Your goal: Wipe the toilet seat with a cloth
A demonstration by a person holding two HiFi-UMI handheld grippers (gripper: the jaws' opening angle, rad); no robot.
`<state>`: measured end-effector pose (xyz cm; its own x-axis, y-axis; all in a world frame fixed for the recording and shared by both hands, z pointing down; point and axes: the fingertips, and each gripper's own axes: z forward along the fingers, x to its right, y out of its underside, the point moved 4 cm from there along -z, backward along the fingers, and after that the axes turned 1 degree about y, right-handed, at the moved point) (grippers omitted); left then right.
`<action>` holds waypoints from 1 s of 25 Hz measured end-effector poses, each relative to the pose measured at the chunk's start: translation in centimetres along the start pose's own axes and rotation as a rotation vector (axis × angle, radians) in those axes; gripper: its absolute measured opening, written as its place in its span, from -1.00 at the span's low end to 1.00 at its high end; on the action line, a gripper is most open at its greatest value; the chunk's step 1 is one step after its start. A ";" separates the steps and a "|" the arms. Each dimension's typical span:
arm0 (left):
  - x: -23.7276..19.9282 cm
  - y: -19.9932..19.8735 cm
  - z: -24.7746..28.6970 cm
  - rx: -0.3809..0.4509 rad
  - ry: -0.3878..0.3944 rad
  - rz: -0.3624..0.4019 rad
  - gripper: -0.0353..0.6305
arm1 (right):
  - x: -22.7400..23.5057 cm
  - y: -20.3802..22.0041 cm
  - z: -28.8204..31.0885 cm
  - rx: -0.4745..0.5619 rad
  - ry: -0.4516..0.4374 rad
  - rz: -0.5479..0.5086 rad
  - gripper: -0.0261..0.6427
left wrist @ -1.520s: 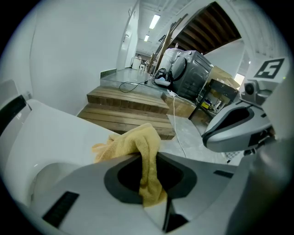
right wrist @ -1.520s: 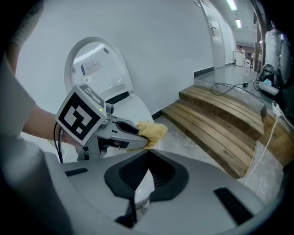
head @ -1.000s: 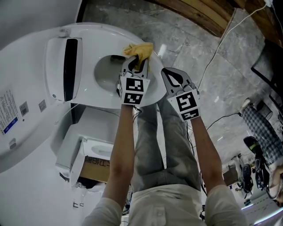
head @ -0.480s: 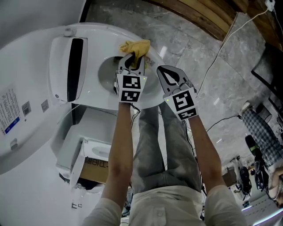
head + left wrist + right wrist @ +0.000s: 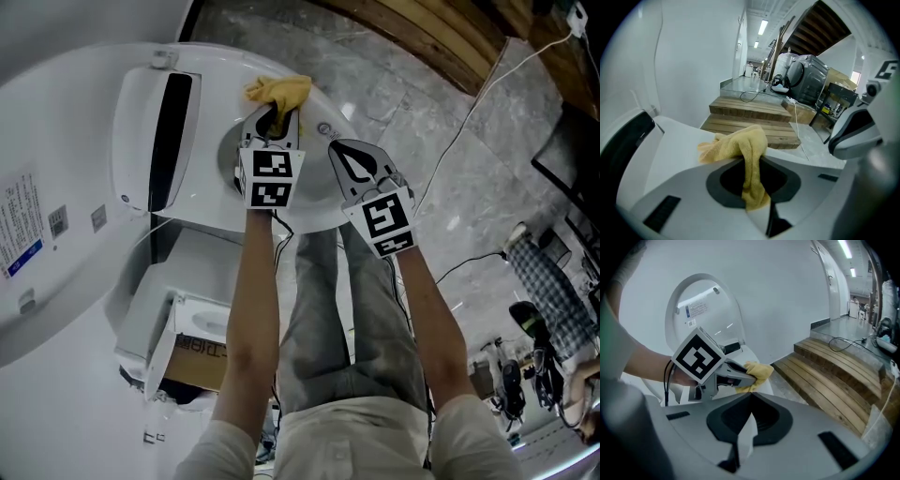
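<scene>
Nearest to me are my two forearms, reaching out over the grey trousers (image 5: 323,309). My left gripper (image 5: 272,117) is clenched on a yellow cloth (image 5: 279,92); in the left gripper view the cloth (image 5: 740,145) hangs down between the closed jaws and bunches beyond them. The bunch lies on the rim of the white toilet seat (image 5: 314,197), at 12 o'clock from this gripper. At 3 o'clock from it, my right gripper (image 5: 337,148) is over the seat edge, its jaws pressed together with nothing between them. At 9 o'clock the raised lid (image 5: 56,216) leans away. Farther, at 1 o'clock, I see grey stone floor (image 5: 403,103) and wooden steps (image 5: 441,37).
</scene>
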<state>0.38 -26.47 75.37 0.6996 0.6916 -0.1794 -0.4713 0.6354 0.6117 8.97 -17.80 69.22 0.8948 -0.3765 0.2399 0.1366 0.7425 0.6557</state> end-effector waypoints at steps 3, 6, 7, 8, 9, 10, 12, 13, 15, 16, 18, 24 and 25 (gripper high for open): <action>-1.2 0.0 -0.3 0.003 -0.022 -0.011 -0.65 | -0.6 -0.3 0.3 0.001 -0.006 -0.007 -0.90; -2.1 0.3 -0.6 0.004 -0.040 -0.022 -0.65 | -1.1 -0.6 0.7 0.003 -0.012 -0.014 -0.90; -2.4 0.4 -0.7 0.003 -0.045 -0.025 -0.65 | -1.3 -0.7 0.9 0.003 -0.014 -0.017 -0.90; -2.7 0.5 -0.8 0.004 -0.049 -0.028 -0.65 | -1.5 -0.8 1.0 0.004 -0.016 -0.020 -0.90; -2.9 0.5 -1.0 0.006 -0.053 -0.031 -0.65 | -1.7 -1.0 1.2 0.004 -0.018 -0.024 -0.90; -3.2 0.5 -1.1 0.008 -0.056 -0.033 -0.65 | -1.9 -1.2 1.4 0.006 -0.020 -0.027 -0.90; -3.8 0.7 -1.3 0.008 -0.062 -0.038 -0.65 | -2.2 -1.7 1.8 0.012 -0.022 -0.032 -0.90; -4.1 0.9 -1.4 0.007 -0.064 -0.039 -0.65 | -2.4 -2.0 2.0 0.016 -0.023 -0.032 -0.90; -4.5 1.1 -1.5 0.007 -0.068 -0.040 -0.65 | -2.7 -2.5 2.3 0.021 -0.025 -0.036 -0.90; -4.7 1.1 -1.6 0.007 -0.071 -0.041 -0.65 | -2.8 -2.8 2.5 0.023 -0.027 -0.040 -0.90; -5.2 1.3 -1.8 0.008 -0.080 -0.046 -0.65 | -3.2 -3.2 2.8 0.026 -0.033 -0.049 -0.90; -7.2 2.1 -3.0 0.001 -0.129 -0.068 -0.65 | -4.3 -3.7 3.4 0.022 -0.061 -0.078 -0.90; -7.4 2.3 -3.2 0.001 -0.133 -0.069 -0.65 | -4.5 -3.7 3.4 0.020 -0.065 -0.081 -0.90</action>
<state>-7.60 -29.07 75.66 0.7954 0.5947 -0.1170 -0.4193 0.6793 0.6022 2.96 -20.75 68.19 0.8515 -0.4707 0.2312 0.1985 0.6974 0.6887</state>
